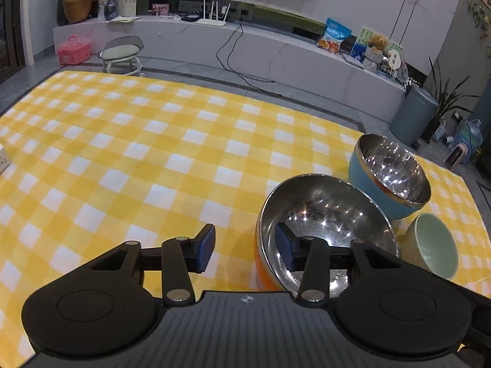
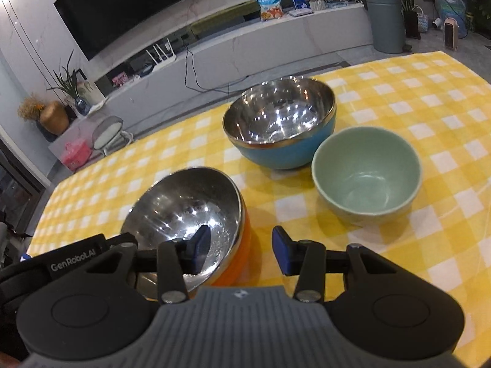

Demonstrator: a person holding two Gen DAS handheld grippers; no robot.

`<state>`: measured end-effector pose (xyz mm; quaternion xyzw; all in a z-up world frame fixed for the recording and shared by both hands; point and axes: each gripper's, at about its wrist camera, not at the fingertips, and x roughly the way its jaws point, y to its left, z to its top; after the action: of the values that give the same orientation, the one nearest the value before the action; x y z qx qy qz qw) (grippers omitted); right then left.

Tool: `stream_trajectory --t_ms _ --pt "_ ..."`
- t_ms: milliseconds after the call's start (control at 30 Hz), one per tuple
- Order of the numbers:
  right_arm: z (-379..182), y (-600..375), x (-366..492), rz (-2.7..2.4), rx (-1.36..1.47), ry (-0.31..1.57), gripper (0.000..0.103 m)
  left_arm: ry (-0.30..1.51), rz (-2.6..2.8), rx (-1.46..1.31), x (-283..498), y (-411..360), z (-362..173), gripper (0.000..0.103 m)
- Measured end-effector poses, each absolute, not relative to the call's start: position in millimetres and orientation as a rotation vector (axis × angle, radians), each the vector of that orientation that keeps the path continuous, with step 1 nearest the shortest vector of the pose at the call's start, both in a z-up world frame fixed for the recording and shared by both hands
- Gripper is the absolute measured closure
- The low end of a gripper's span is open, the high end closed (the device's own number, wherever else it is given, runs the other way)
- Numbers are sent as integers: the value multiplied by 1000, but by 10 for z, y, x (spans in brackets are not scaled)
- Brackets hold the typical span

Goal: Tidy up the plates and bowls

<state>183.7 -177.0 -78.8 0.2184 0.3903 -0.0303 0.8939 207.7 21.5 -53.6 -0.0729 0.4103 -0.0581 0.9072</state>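
We see both tongs open, straddling the orange bowl (image 2: 184, 214) rim: left tongs (image 1: 245, 248), right tongs (image 2: 241, 250).

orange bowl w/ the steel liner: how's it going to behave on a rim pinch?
The orange bowl is probably slippery: its polished steel inside mirrors the lights. Likely rigid, and light for its size if the wall is thin, which I can't confirm. It already sits tilted, with one finger of each claw (left, right) inside the rim, so a one-sided pinch may rock or swing it.
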Motion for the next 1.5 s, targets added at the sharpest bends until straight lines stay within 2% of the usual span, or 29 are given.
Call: stream_trajectory --t_ms 67,133,267,333,733,1133,1500 --pt "-813 -1759 1855 -71 456 810 63 860 -123 -147 2104 201 -571 61" --pt "-835 -1752 1860 -68 468 809 74 869 -129 -149 2127 204 -598 71" --pt "-857 -1747 1835 -59 483 798 80 867 -148 -153 2124 193 -588 82" --pt "-850 -1738 1825 -58 485 790 84 858 -159 -136 2095 151 -564 94" --pt "-755 -1817 1669 -83 519 806 94 854 -161 -92 1911 58 -398 96" --pt "-503 -2139 1075 -45 531 835 96 874 -214 -82 1320 -102 -103 95" --pt "-334 -2536 421 -30 550 848 96 955 -260 -150 806 -277 -102 95"
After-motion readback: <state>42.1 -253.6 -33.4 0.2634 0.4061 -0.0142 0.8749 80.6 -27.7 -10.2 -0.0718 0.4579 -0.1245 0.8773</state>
